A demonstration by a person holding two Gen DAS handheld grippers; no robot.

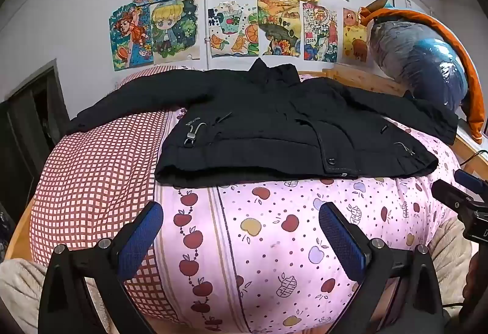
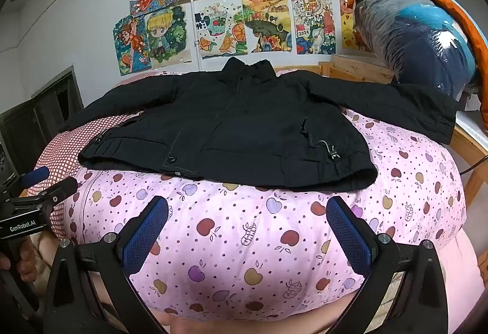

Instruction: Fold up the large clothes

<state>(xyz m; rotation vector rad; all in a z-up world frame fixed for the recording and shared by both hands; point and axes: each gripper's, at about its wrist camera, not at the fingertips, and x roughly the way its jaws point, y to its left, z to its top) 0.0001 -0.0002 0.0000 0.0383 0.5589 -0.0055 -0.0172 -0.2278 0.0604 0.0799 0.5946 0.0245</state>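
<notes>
Presently, the padded black fabric jacket (image 1: 274, 126) is laid flat on the apple-print pink bed (image 2: 274, 242), judged soft yet bulky, best gripped at sleeve cuffs, while left claw (image 1: 241, 239) and right claw (image 2: 247, 233) are held released.

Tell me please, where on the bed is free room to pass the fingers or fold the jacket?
Free: the apple-print quilt between the black jacket hem and both open grippers, left and right; also the checked cover beside the jacket's hem. Crowded: the far side, where sleeves spread toward the bagged bedding.
</notes>
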